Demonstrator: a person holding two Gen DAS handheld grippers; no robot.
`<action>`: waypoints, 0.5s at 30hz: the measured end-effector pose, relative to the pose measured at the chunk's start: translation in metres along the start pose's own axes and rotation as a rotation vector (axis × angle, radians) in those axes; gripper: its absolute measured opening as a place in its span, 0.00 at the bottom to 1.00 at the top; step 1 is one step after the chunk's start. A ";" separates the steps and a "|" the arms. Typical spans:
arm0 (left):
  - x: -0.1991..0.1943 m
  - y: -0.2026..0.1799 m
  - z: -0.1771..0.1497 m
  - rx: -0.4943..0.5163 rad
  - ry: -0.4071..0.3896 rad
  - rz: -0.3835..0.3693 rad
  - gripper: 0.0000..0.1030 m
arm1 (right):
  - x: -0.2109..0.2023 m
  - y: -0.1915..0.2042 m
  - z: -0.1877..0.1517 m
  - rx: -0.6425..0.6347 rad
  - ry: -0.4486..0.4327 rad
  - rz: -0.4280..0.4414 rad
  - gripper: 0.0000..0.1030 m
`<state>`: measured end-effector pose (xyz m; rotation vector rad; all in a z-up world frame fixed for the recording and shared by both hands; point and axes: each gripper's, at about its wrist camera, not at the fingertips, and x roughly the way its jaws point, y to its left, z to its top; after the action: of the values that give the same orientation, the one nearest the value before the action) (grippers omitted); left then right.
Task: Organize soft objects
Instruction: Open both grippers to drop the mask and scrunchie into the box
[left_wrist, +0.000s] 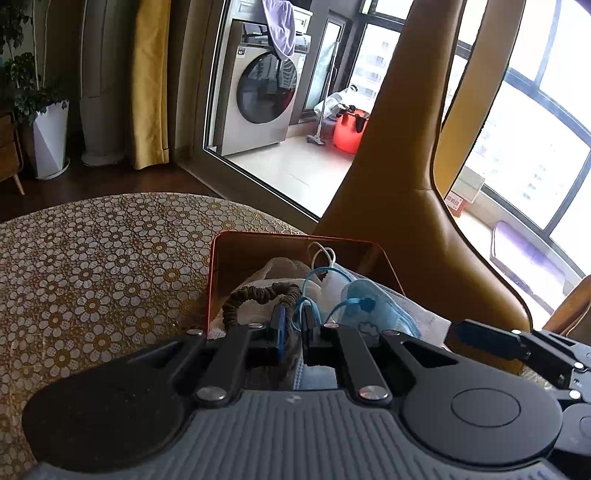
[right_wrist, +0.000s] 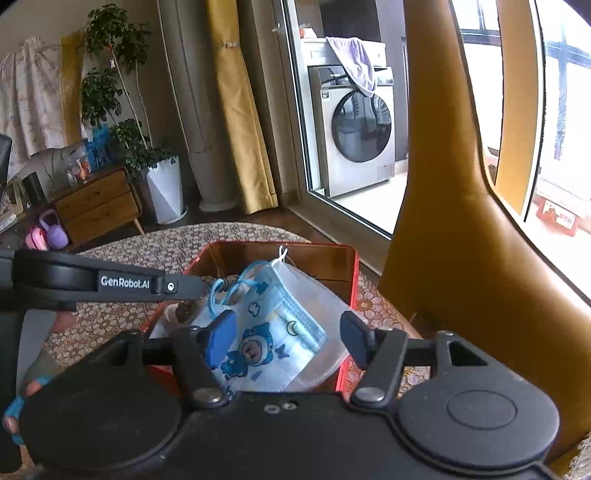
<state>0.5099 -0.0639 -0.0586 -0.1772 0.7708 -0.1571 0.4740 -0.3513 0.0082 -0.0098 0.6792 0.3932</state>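
A blue cartoon-print face mask (right_wrist: 266, 347) lies on top of a white face mask (right_wrist: 317, 295) inside the red box (right_wrist: 356, 266), low in the centre of the right wrist view, its blue ear loops (right_wrist: 221, 291) curling toward the box's far left corner. The right gripper (right_wrist: 291, 338) hangs over it with its jaws apart, and neither blue pad (right_wrist: 221, 338) presses on the masks. In the left wrist view the same red box (left_wrist: 212, 280) sits at centre bottom, holding a brown hair scrunchie (left_wrist: 258, 295) on a cream knitted cloth (left_wrist: 273, 267), beside the folded blue mask (left_wrist: 373, 304). The left gripper (left_wrist: 293, 326) is closed, with a thin blue ear loop (left_wrist: 301, 314) running between its fingertips (whether it is truly pinched, I cannot tell). The box rests on a floral tablecloth (left_wrist: 103, 266); a tan chair back (left_wrist: 399, 155) rises at right, and a washing machine (left_wrist: 258, 88) stands behind glass in the upper middle.
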 end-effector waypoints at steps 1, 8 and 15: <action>-0.003 0.000 0.000 -0.002 0.002 -0.007 0.08 | -0.003 -0.001 0.001 0.005 -0.003 -0.003 0.61; -0.039 -0.005 -0.008 0.009 -0.021 -0.021 0.28 | -0.041 -0.002 0.002 0.026 -0.031 0.017 0.66; -0.099 -0.016 -0.024 0.058 -0.081 -0.016 0.28 | -0.085 0.003 -0.005 0.028 -0.069 0.041 0.67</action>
<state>0.4224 -0.0618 -0.0051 -0.1341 0.6833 -0.1862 0.4103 -0.3791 0.0566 0.0445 0.6176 0.4218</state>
